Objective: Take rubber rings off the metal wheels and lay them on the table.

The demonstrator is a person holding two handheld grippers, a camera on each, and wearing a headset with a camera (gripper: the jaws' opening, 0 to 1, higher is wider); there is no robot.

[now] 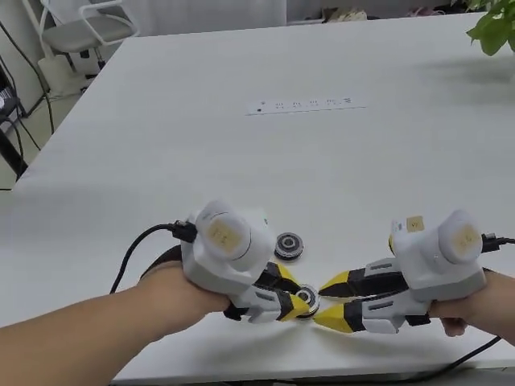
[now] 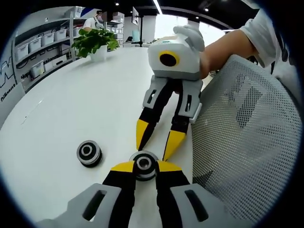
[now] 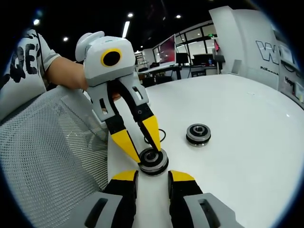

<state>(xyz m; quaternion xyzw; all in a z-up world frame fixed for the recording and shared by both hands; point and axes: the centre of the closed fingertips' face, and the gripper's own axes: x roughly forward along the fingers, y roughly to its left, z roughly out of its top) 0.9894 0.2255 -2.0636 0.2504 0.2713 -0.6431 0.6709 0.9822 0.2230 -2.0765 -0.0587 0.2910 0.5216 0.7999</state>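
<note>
Near the table's (image 1: pixel 241 161) front edge, a wheel (image 1: pixel 306 301) sits between the left gripper's (image 1: pixel 302 304) jaws, which touch it on both sides. The right gripper (image 1: pixel 319 303) is just right of it, jaws apart, tips facing it. The second wheel (image 1: pixel 289 245) lies on the table just behind, slightly left. The power strip (image 1: pixel 306 105) is farther back, mid-table. The plant (image 1: pixel 492 28) is at the far right corner, the chair (image 1: pixel 80 32) beyond the far left edge.

Our left gripper (image 1: pixel 303 302), held in our left hand (image 1: pixel 173 293), pinches a metal wheel (image 2: pixel 144 165) between its jaws. Our right gripper (image 1: pixel 323 302) faces that claw tip to tip, jaws parted, just short of the left claw's tips.
</note>
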